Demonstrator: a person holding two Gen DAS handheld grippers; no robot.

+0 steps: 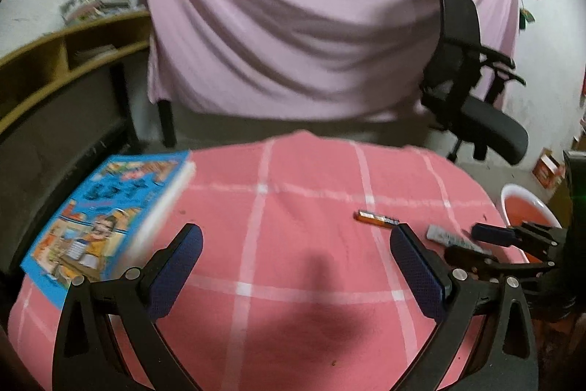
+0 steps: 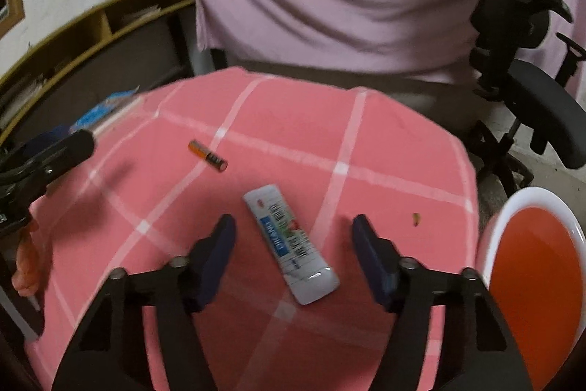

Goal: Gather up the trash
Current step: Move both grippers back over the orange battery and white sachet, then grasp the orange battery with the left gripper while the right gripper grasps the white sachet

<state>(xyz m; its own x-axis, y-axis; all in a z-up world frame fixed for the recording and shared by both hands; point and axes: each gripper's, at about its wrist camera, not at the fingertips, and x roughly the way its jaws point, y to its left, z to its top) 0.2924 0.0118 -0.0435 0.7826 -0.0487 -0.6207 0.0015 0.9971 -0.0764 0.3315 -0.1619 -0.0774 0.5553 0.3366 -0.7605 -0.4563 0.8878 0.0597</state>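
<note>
A white toothpaste tube (image 2: 291, 242) lies on the pink checked tablecloth (image 2: 384, 149), between the spread jaws of my right gripper (image 2: 293, 226), which is open and just above it. An orange and black battery (image 2: 208, 155) lies further off to the left. In the left wrist view my left gripper (image 1: 296, 237) is open and empty over the cloth, with the battery (image 1: 377, 218) ahead to its right and the tube (image 1: 445, 236) beside the right gripper (image 1: 472, 240).
A blue picture book (image 1: 106, 218) lies at the table's left edge. A white bin with an orange liner (image 2: 531, 266) stands off the table's right side. A black office chair (image 1: 472, 76) and a pink draped sheet (image 1: 311, 24) are behind the table. Wooden shelves (image 1: 55, 61) stand at the left.
</note>
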